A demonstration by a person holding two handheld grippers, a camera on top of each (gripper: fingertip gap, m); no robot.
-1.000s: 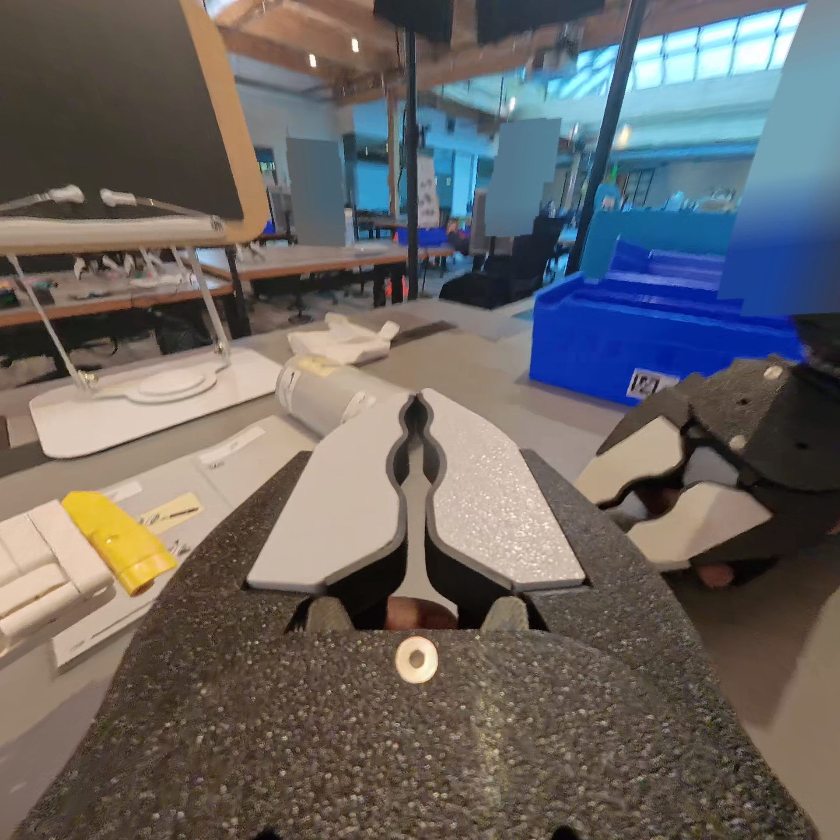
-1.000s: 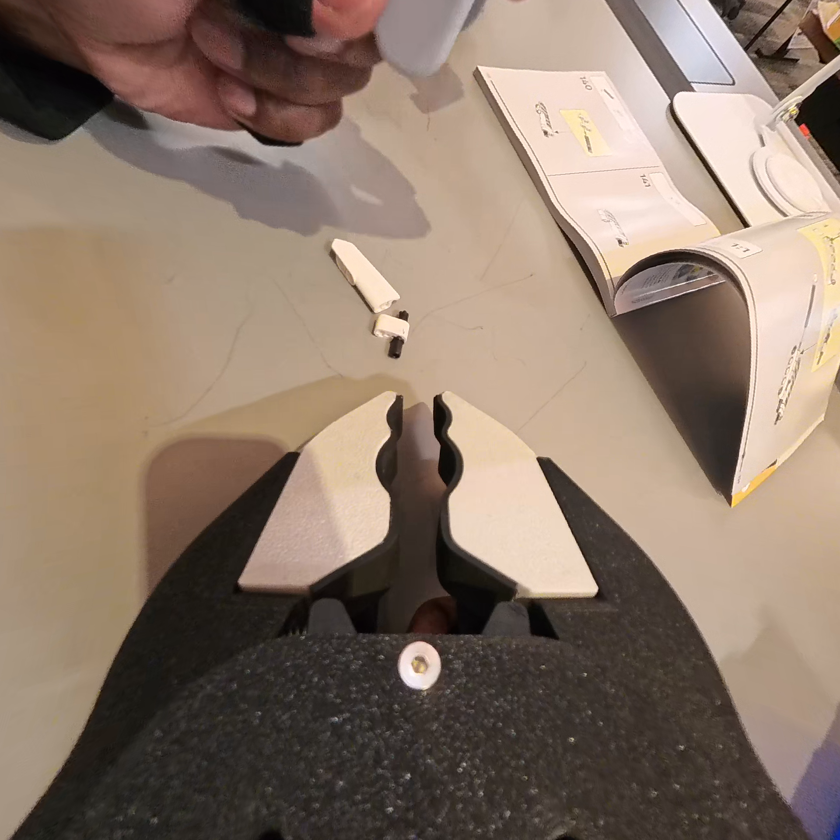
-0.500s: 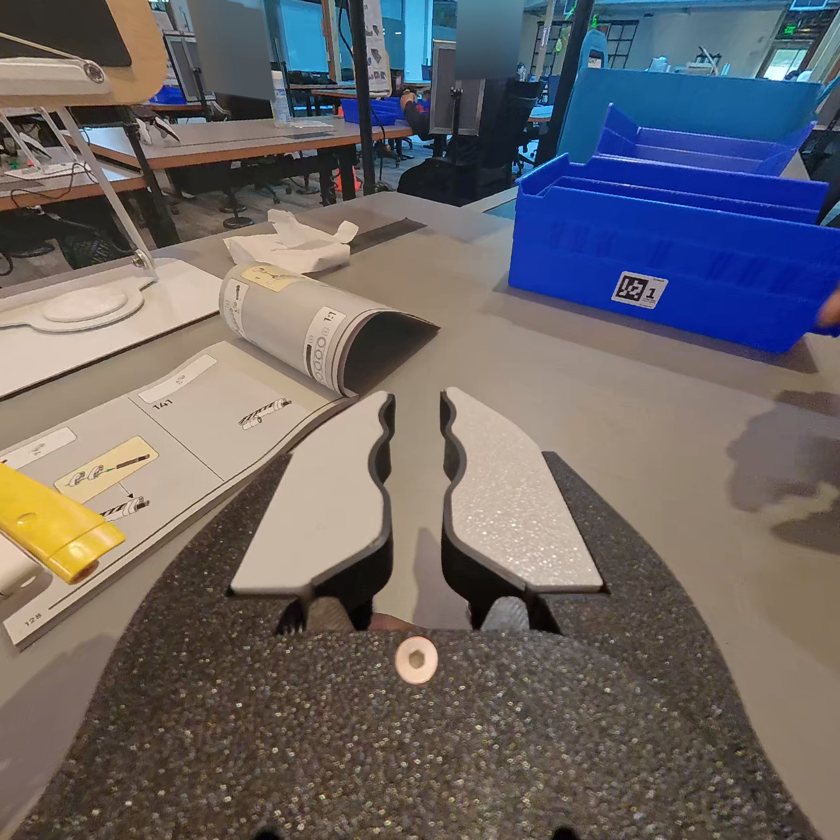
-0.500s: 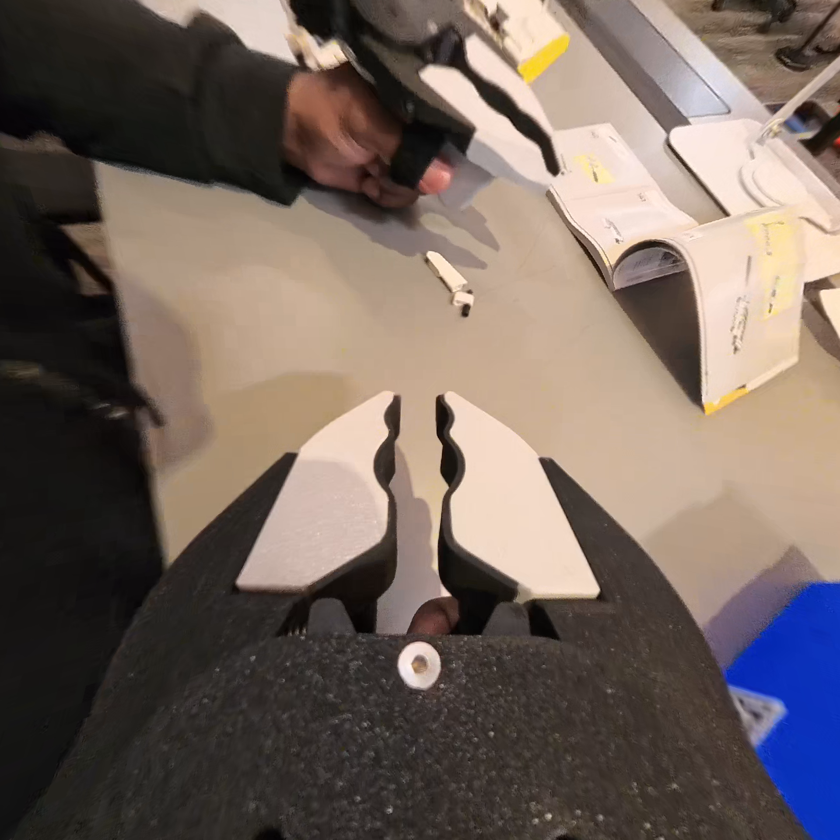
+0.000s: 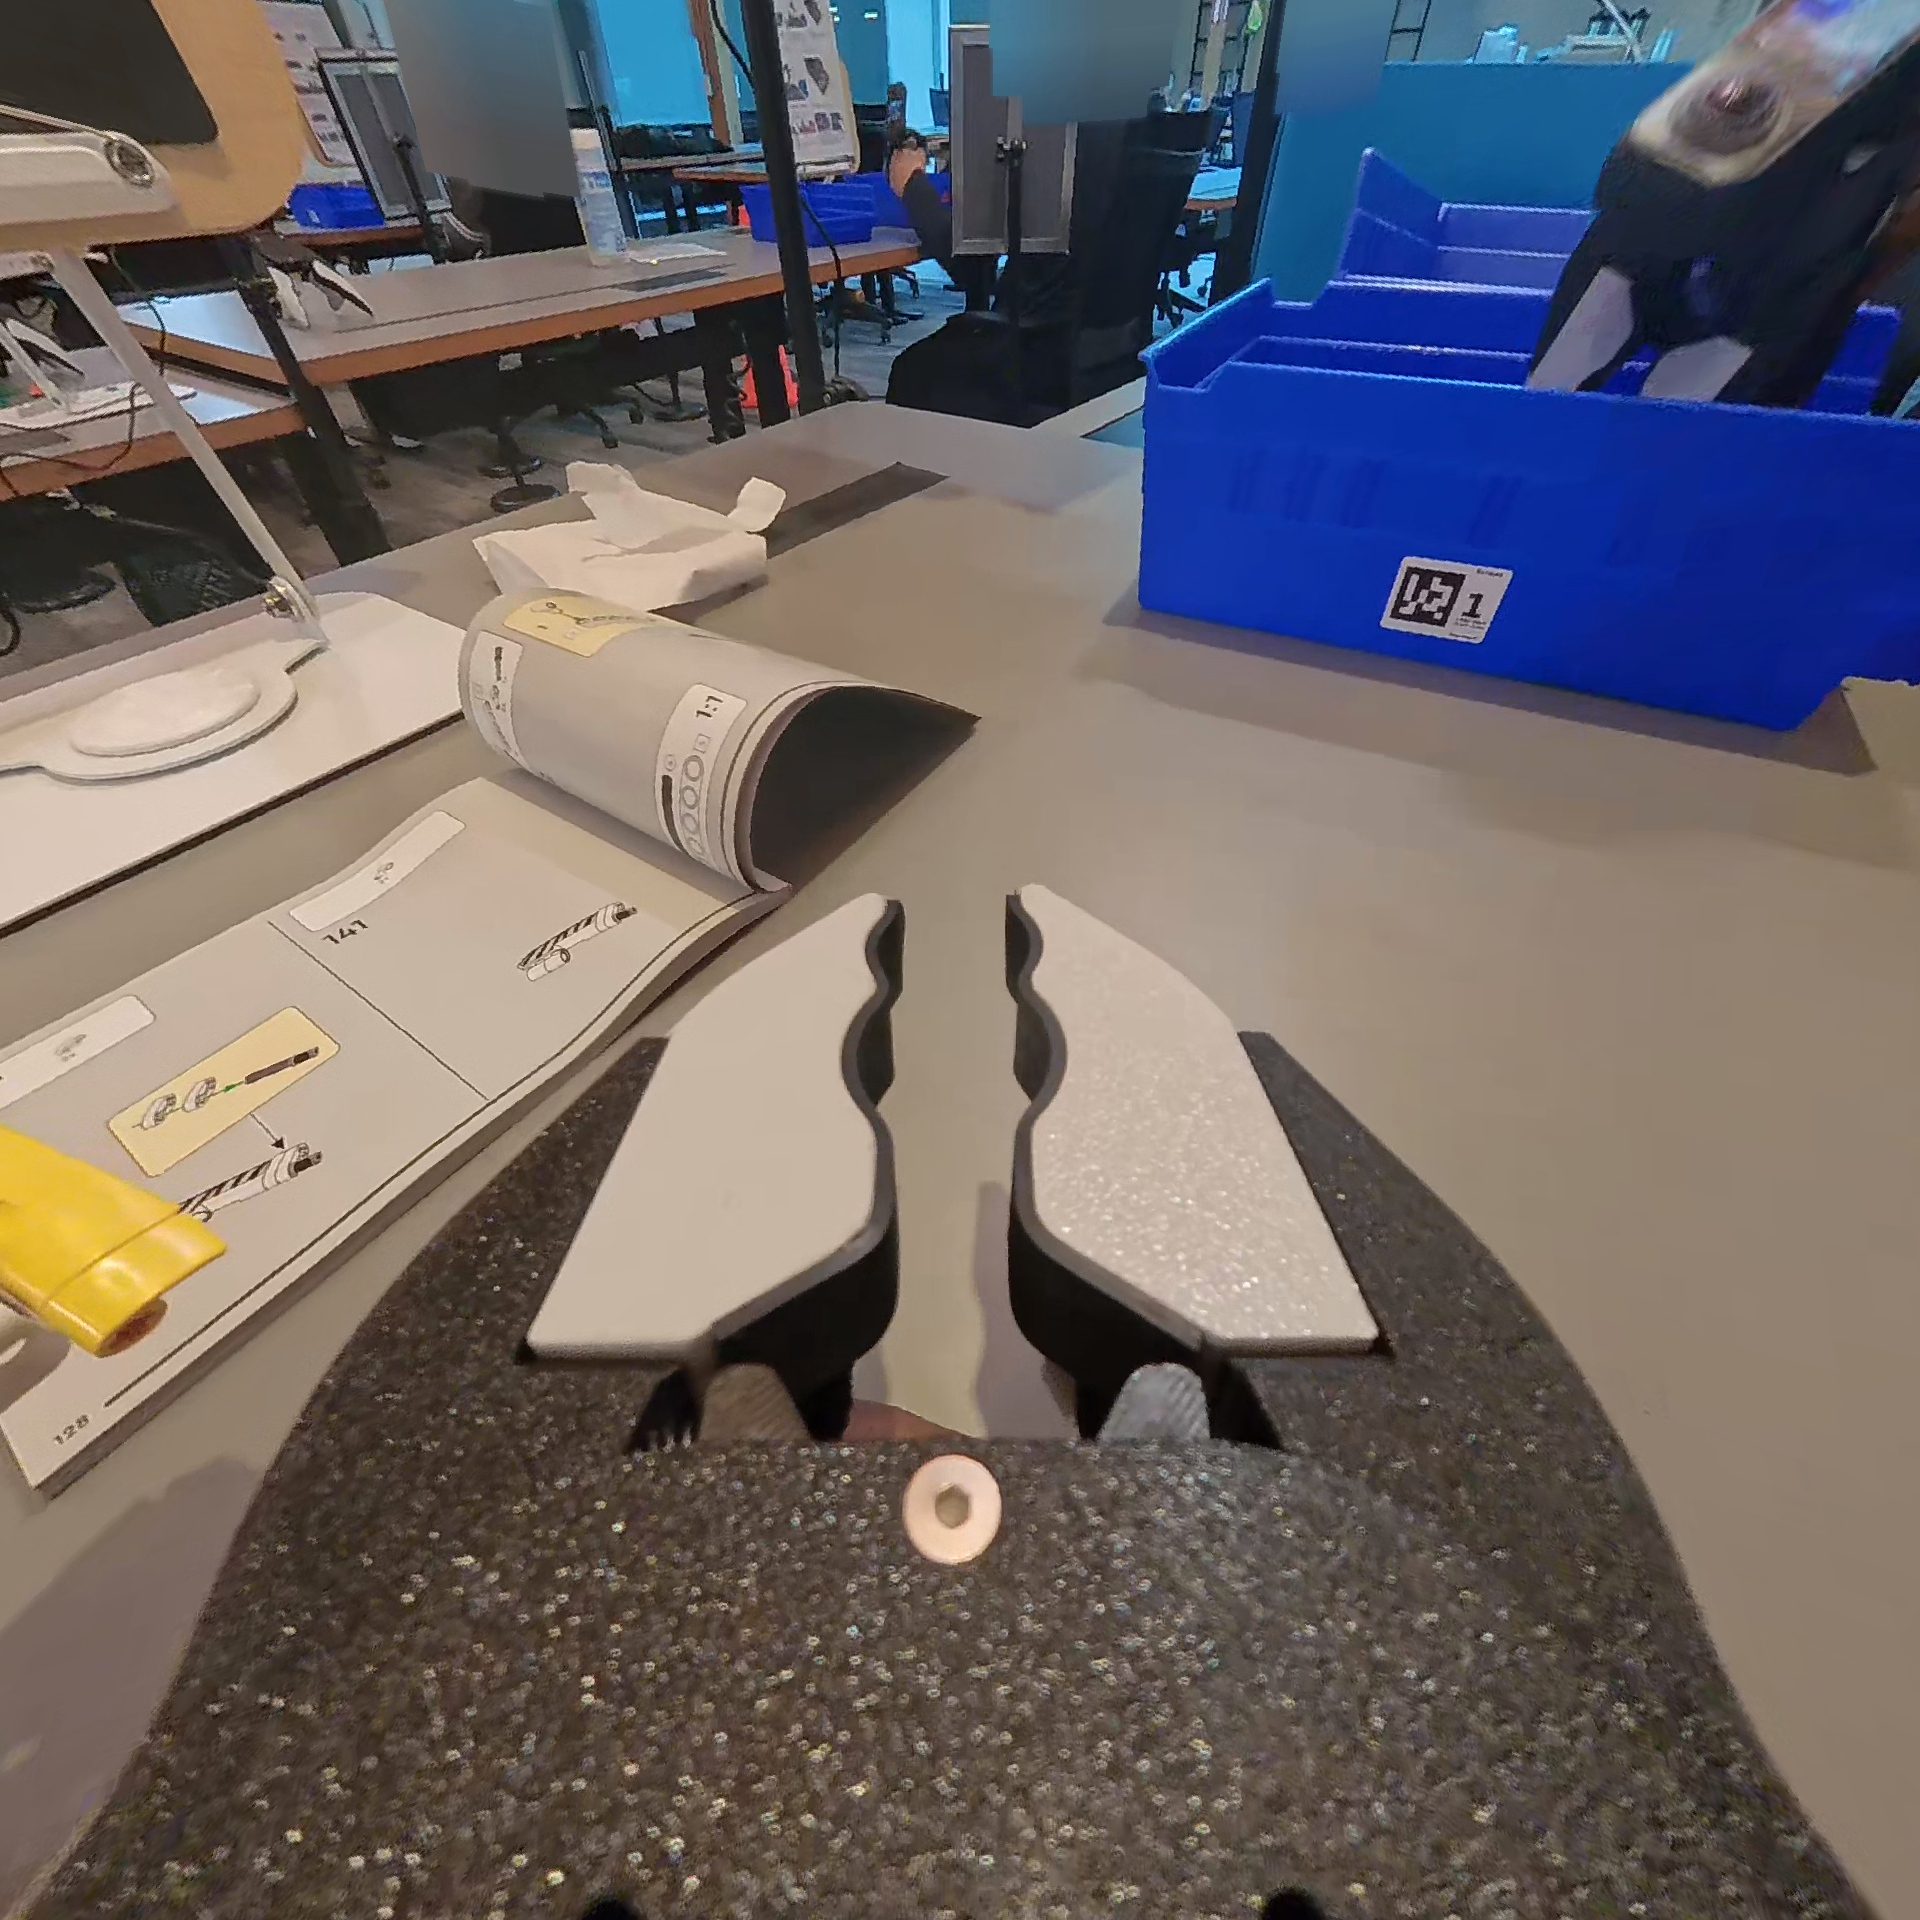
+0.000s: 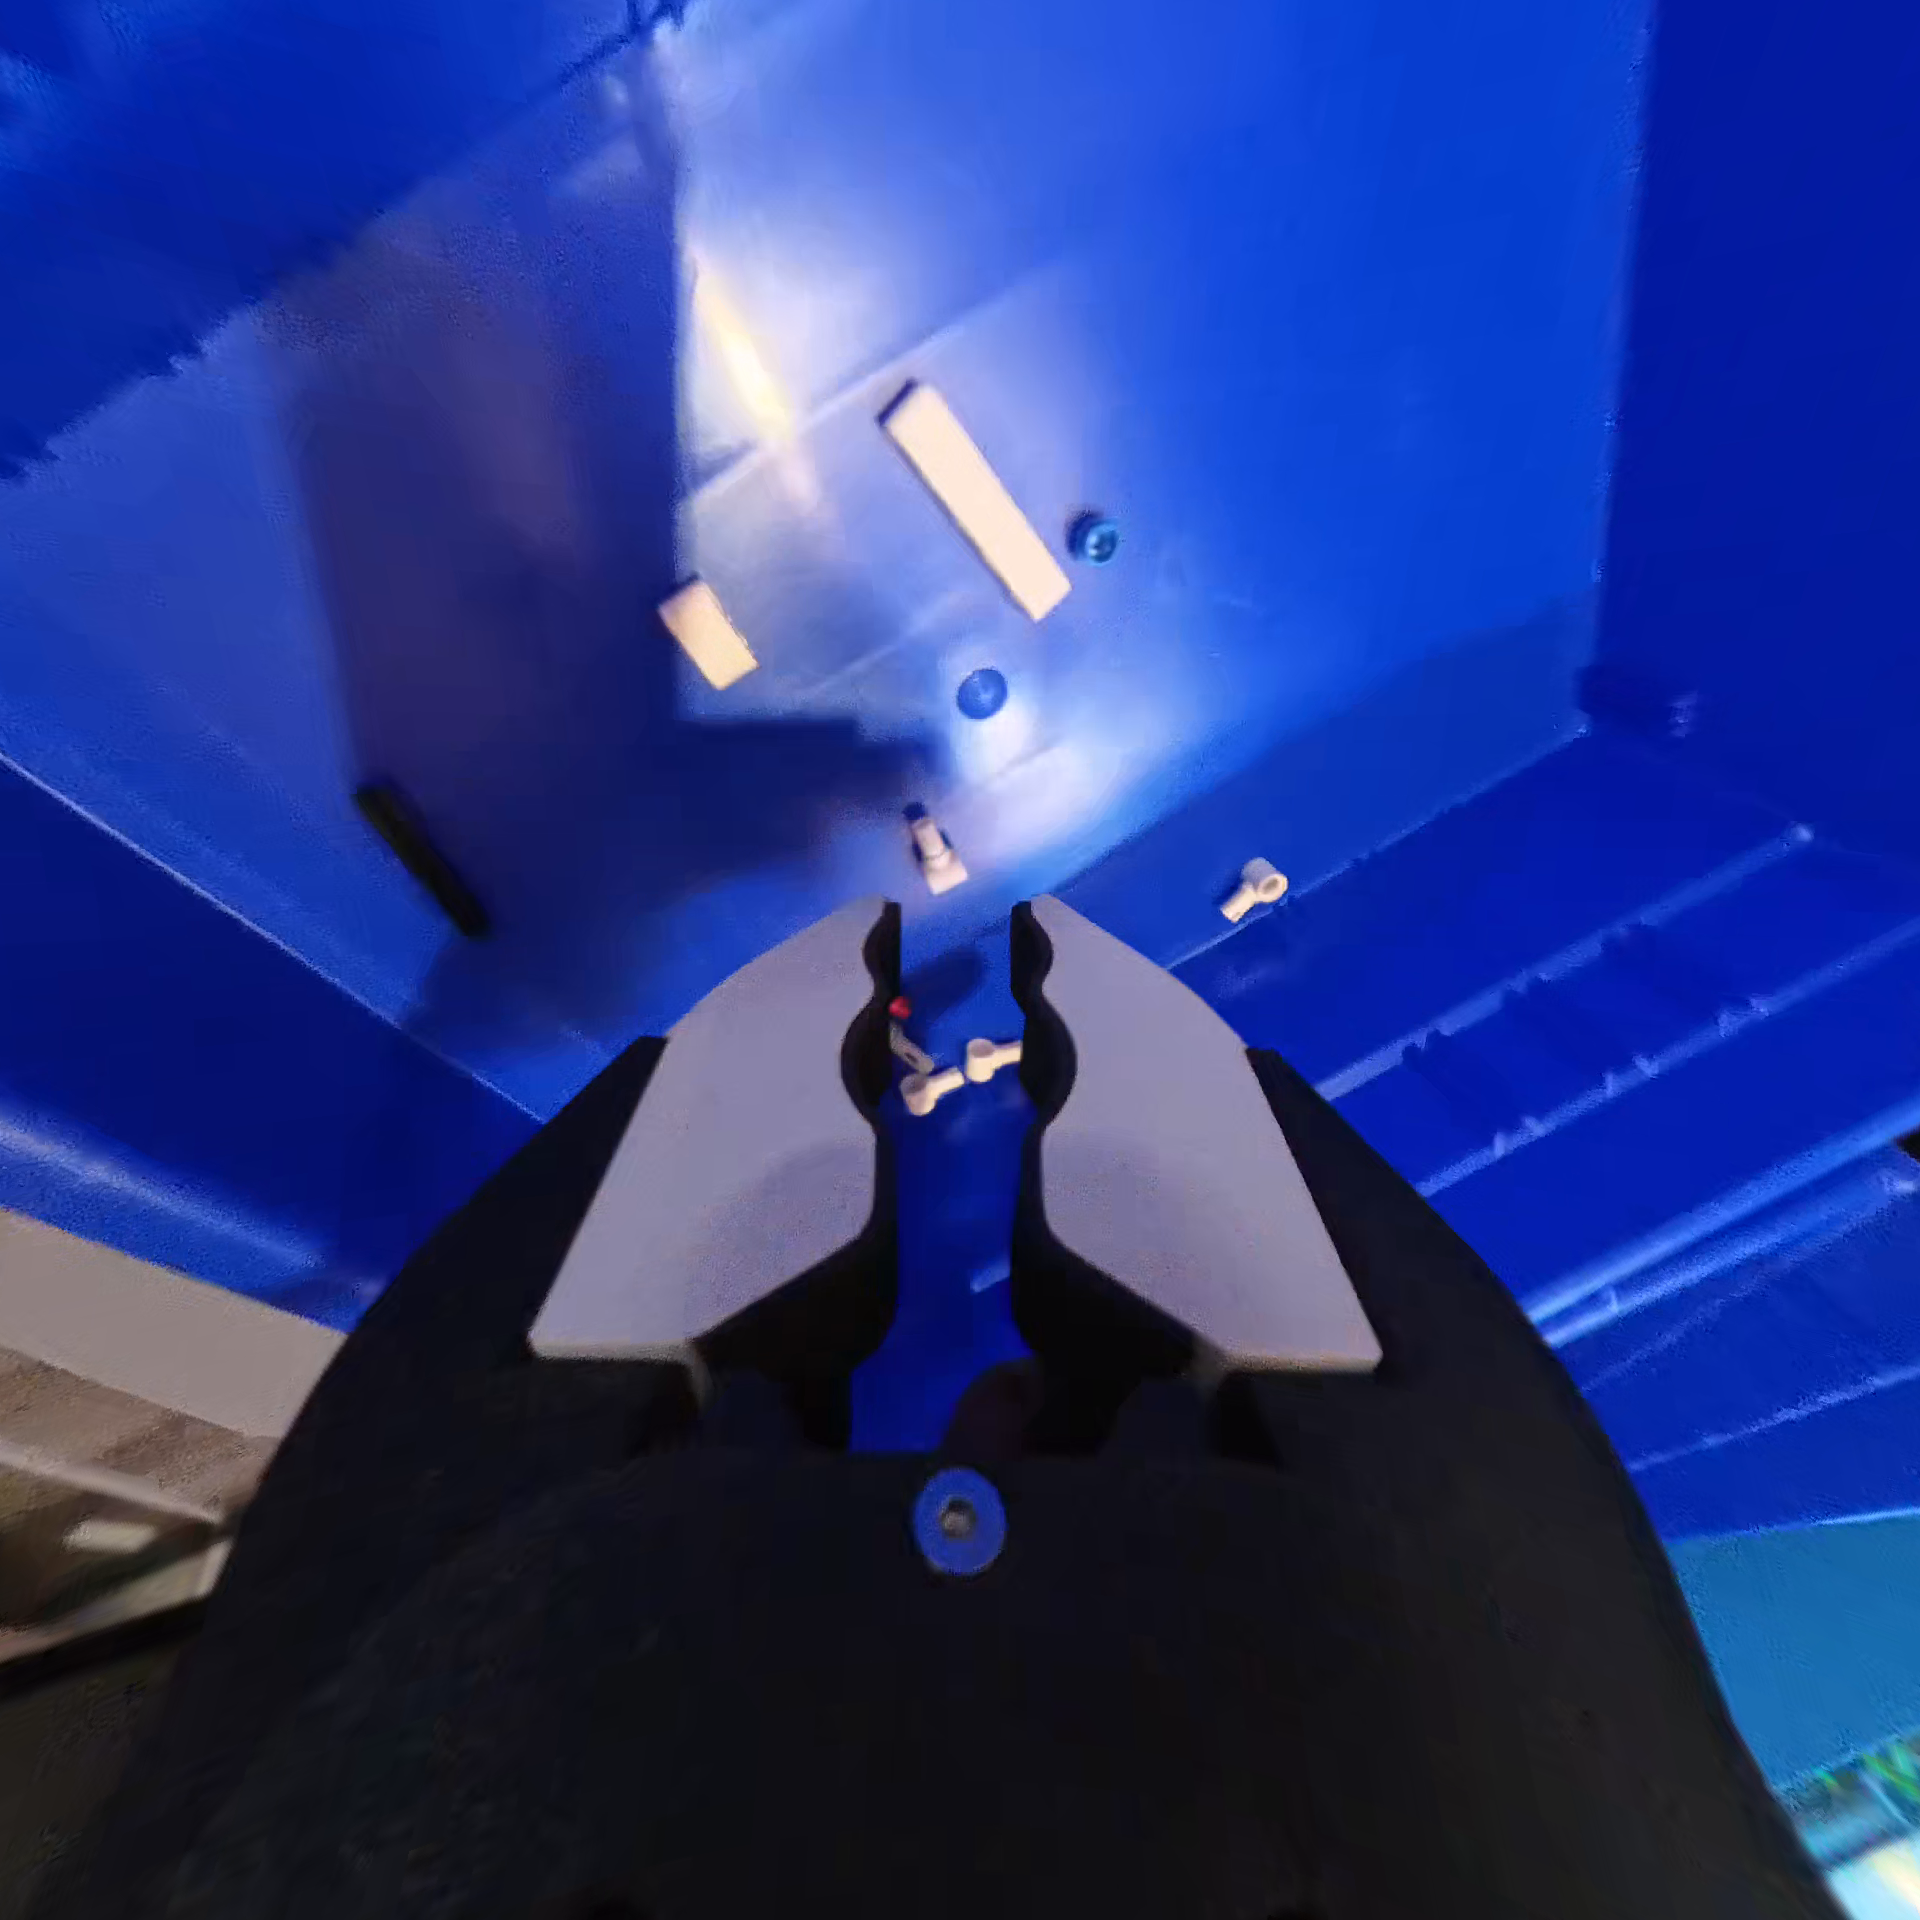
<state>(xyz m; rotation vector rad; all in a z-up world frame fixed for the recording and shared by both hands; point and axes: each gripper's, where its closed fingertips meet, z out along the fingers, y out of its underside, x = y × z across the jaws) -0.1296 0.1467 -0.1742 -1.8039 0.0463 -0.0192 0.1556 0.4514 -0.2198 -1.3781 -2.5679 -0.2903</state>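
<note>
Right claw (image 6: 956, 920): jaws apart, gripping nothing, nosed down inside the blue bin (image 6: 1558, 1039); small white pegs (image 6: 951, 1075) lie on the bin floor in the gap between the fingers, loose as far as I can tell.
Left claw (image 5: 954, 914): parted too, bare, hovering low over the tabletop (image 5: 1351, 935), manual (image 5: 436, 997) at its 10 o'clock.
Bin floor: another white peg (image 6: 935, 857) at 12 o'clock off the right tips, one more (image 6: 1255, 888) at 2, two pale strips (image 6: 977, 499) farther up, a black rod (image 6: 421, 857) at 10.
Risk: the pegs are tiny and clustered; a closing claw could pinch two, or flick them away. View is blurred, so aim looks shaky.
Risk: fingertips could knock the bin wall.
Surface: smooth grey tabletop, yellow part (image 5: 83, 1236) at 9 o'clock, crumpled tissue (image 5: 634, 540) at 11.
Room: open workshop, more desks behind.
</note>
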